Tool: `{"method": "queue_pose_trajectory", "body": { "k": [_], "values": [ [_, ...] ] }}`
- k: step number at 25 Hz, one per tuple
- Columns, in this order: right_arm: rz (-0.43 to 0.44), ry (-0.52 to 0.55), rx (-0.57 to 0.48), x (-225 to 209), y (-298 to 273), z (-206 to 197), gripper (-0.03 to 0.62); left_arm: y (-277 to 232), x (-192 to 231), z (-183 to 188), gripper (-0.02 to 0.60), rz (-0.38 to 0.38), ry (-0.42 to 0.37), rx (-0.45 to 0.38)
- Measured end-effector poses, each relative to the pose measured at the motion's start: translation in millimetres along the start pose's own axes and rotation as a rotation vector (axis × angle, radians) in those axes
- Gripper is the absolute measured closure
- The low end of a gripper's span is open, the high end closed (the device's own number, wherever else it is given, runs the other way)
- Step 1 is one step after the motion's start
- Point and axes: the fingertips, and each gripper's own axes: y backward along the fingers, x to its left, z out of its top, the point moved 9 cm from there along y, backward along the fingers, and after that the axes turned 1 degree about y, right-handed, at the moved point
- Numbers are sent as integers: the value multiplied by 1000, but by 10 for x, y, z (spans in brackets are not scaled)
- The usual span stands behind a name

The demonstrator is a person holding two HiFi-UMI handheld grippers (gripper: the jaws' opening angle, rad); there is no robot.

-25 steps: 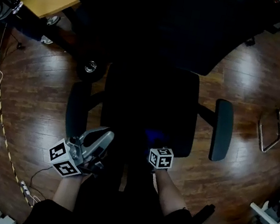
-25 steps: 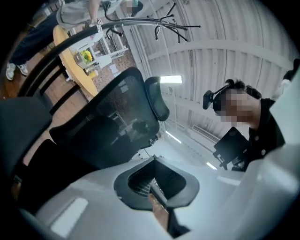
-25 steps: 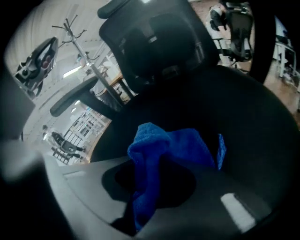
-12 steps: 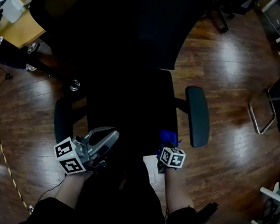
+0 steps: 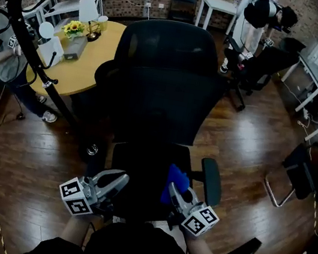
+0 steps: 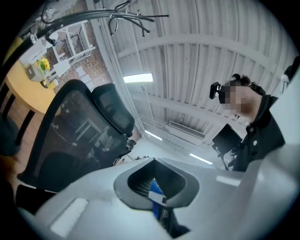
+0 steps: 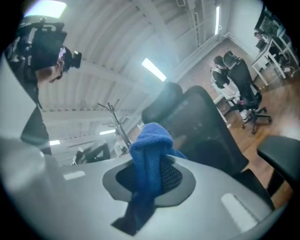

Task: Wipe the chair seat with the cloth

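right fingers (image 5: 178,195): clamped on the blue cloth (image 7: 150,150); the cloth bunches up above them and a tail hangs below
left fingers (image 5: 110,180): together, gripping nothing; a tiny blue-white sliver shows at the slit, can't tell what it is
right gripper (image 5: 172,186): over the right front part of the chair seat (image 5: 142,172), tilted up toward the backrest
left gripper (image 5: 124,176): at the seat's left front edge, tips pointing in over the seat
cloth position: over the seat's right side, just beside the right armrest (image 5: 211,181); can't tell whether it touches the seat
seat: black, no other thing seen lying on it
backrest (image 5: 168,76): black mesh, upright behind the seat
table (image 5: 75,69): round, yellow, left-rear of the seat; yellow flowers (image 5: 74,28) stand on it
floor (image 5: 247,145): dark wood all around the seat
person (image 5: 253,24): standing right-rear of the seat, well apart from it
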Motion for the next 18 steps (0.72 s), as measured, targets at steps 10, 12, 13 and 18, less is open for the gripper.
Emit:
{"method": "queue_pose_trajectory", "body": {
  "k": [10, 12, 13, 18],
  "values": [
    [239, 85, -165, 886, -463, 599, 534, 503, -481, 534, 581, -27, -116, -175],
    [252, 86, -174, 950, -482, 586, 534, 516, -487, 569, 581, -30, -123, -182],
    [256, 87, -178, 980, -487, 575, 534, 513, -490, 581, 581, -34, -124, -181],
    [249, 82, -196, 1030, -480, 549, 534, 459, -473, 596, 581, -70, -115, -162]
  ]
}}
